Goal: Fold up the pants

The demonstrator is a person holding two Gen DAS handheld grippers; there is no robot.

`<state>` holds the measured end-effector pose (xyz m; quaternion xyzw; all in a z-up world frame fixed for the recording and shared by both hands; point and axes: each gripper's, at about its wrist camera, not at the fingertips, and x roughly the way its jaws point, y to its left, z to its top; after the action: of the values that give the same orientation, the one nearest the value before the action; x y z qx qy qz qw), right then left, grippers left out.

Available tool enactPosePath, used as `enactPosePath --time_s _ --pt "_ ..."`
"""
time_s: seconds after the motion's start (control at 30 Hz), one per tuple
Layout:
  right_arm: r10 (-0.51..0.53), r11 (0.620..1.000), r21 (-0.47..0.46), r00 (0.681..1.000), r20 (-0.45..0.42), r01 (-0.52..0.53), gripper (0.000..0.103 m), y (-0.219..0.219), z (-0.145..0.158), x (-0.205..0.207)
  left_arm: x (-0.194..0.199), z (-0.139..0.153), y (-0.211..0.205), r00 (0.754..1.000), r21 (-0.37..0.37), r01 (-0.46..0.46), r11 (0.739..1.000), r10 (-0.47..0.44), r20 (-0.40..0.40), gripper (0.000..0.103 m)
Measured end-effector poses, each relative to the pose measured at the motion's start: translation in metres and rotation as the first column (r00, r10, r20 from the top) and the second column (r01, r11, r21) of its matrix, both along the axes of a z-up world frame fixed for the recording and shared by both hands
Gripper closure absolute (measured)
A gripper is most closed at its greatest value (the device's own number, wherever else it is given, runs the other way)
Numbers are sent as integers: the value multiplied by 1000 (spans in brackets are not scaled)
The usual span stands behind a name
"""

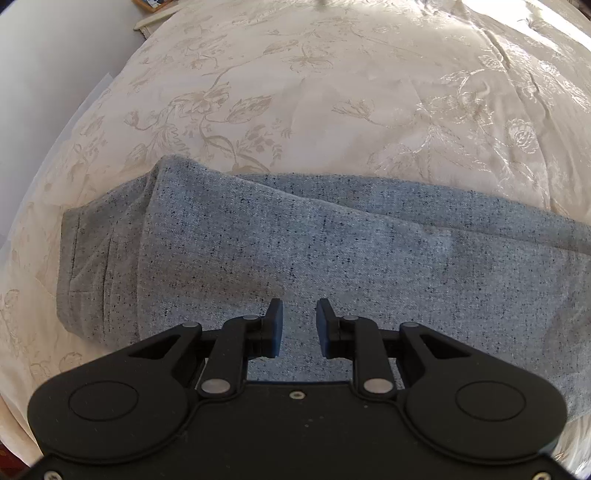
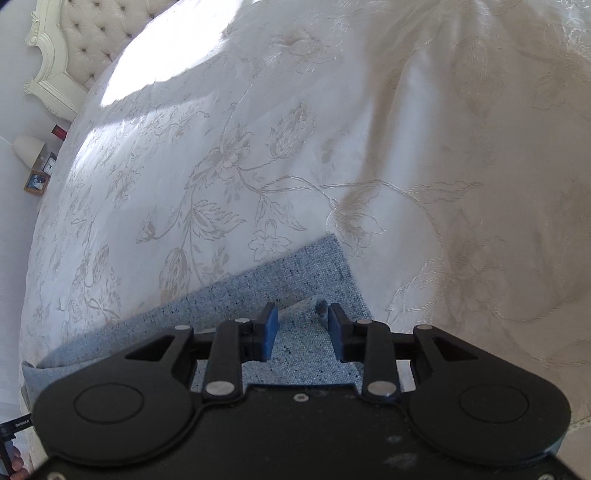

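Cream floral bedspread (image 1: 295,92) covers a bed, with grey speckled pants (image 1: 295,240) lying folded across it. Nearest, the left gripper (image 1: 299,314) hovers over the pants, fingers apart and empty. The right gripper (image 2: 301,317), fingers apart, hangs over one end of the pants. Beyond stands a tufted headboard (image 2: 92,33).

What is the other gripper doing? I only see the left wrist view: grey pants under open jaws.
Observer: The right gripper is open too, with a small ridge of the pants between its fingers.
Operator: Does the cloth end there?
Observer: Yes, just beyond the fingers; then comes bare floral bedspread.
Operator: Anything else in the room?
Observer: A tufted headboard and a small lamp, far left.
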<state>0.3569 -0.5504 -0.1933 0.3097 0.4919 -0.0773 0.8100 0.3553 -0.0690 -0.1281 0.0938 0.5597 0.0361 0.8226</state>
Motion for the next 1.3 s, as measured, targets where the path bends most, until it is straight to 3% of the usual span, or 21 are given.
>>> enactPosePath --time_s 0.03,0.27,0.53,0.6,0.63,0.8,0.9,1.13,1.27,1.3 --pt "6 1000 14 1000 13 -6 100 3 0 2 3 1 3 1000 -5 -7 1000 7 2 72" --pt "-112 993 -13 984 141 115 99 -3 35 14 35 8 20 998 -54 -46 997 48 29 72" --pt "-182 975 -120 983 28 185 99 -19 4 40 47 2 28 995 -83 -98 992 100 28 72" --pt "-189 974 -136 981 -39 182 94 -20 -8 45 44 1 35 993 -81 -112 990 113 13 72" --pt "-196 974 -131 979 -58 188 87 -20 -15 45 41 0 39 993 -78 -118 990 119 9 72" --pt "-256 959 -112 965 59 261 77 -22 11 12 19 1 66 986 -44 -169 985 168 -13 72" --pt "-208 974 -75 975 84 214 73 -19 23 -14 5 0 76 981 -40 -193 980 191 -31 72" --pt "-51 993 -111 999 -12 49 71 -3 6 -50 -27 -4 68 980 -46 -193 980 190 -61 72" --pt "-43 998 -48 999 -5 43 72 -7 -3 -52 -41 -2 56 985 -35 -164 986 161 -61 72" --pt "-30 999 -19 1000 6 30 77 -8 -4 -50 -43 0 53 986 -34 -159 987 157 -59 72"
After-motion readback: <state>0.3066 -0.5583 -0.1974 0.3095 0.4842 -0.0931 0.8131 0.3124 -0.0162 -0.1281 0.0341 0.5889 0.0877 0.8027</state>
